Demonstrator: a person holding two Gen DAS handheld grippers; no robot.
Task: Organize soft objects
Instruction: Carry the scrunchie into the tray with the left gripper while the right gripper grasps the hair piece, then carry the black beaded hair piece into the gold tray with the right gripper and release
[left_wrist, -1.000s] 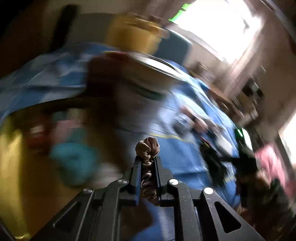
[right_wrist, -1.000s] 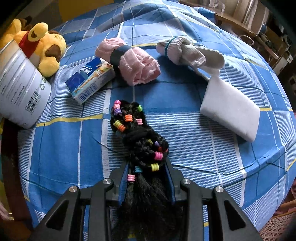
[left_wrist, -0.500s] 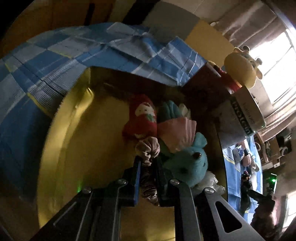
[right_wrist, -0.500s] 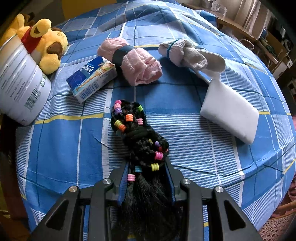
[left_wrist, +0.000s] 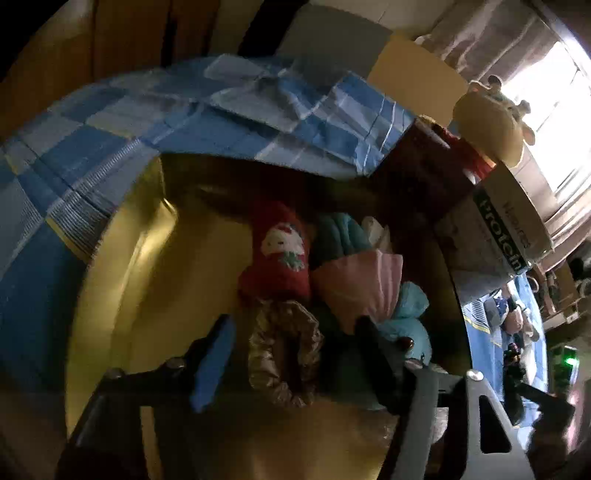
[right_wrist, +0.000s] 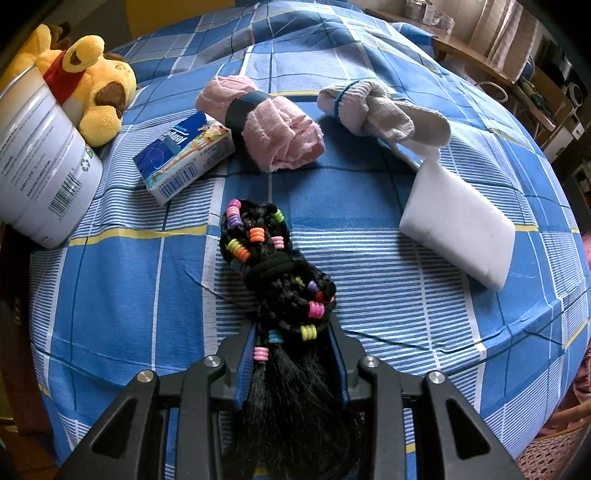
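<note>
My left gripper (left_wrist: 295, 332) hangs over a yellow-lined box (left_wrist: 155, 295), its jaws opening. A brown satin scrunchie (left_wrist: 284, 358) sits loose between them, touching neither pad. Beside it in the box lie a red Santa sock (left_wrist: 280, 254), a pink cloth (left_wrist: 362, 284) and a teal plush toy (left_wrist: 410, 325). My right gripper (right_wrist: 291, 328) is shut on a black braided hairpiece with coloured beads (right_wrist: 273, 269), which lies on the blue checked cloth (right_wrist: 129, 295). Further back lie a pink towel roll (right_wrist: 273, 125), a white sock (right_wrist: 373, 107) and a white sponge block (right_wrist: 458, 229).
A white tin (right_wrist: 33, 158) stands at the left with a yellow plush bear (right_wrist: 92, 85) behind it. A blue tissue pack (right_wrist: 184, 155) lies next to the pink roll. The cloth drops off at the right. The same tin (left_wrist: 495, 236) borders the box.
The left gripper swung from the table to over the box, then its jaws spread and let go of the scrunchie. The right gripper kept still on the hairpiece.
</note>
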